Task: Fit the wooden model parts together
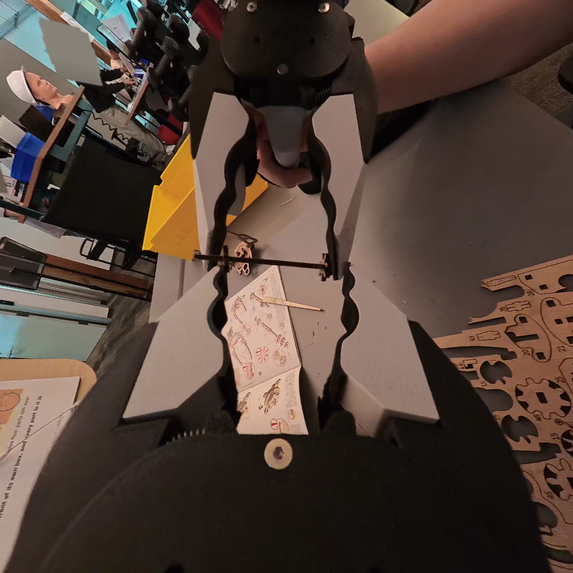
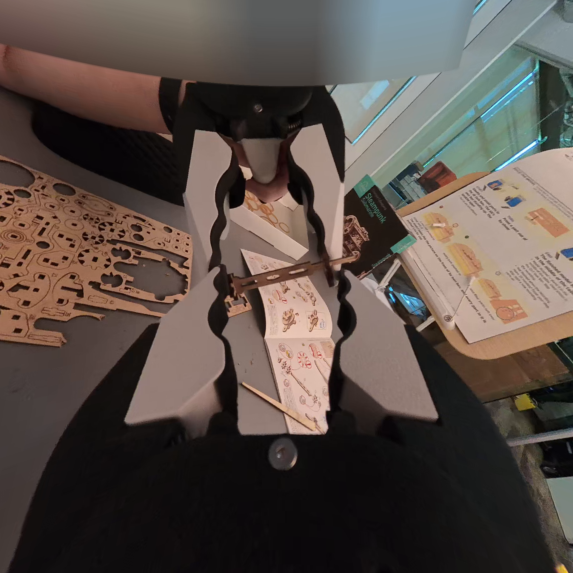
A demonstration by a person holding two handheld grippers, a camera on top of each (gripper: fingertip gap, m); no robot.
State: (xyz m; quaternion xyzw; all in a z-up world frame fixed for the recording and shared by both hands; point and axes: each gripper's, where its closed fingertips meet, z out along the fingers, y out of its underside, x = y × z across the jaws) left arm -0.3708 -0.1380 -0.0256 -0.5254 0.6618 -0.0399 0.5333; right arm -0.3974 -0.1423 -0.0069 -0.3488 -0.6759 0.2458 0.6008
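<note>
A grey worktop [image 1: 434, 192] carries a punched wooden sheet [image 1: 527, 356], at right of frame, and an instruction booklet [image 1: 263, 335], at centre. The slotted wooden strip [image 2: 279, 274] is held mid-frame between both hand-held grippers, left [image 1: 280, 273] and right [image 2: 279, 273], whose jaws stand wide apart. Whether either is truly clamped cannot be told. A blurred patch covers the upper right wrist view.

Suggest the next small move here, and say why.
Probably press the two grippers gently toward each other: the slotted wooden strip spans the open fingers tip to tip, a small cross piece at each end, so squeezing should seat them. The instruction booklet lies below.
</note>
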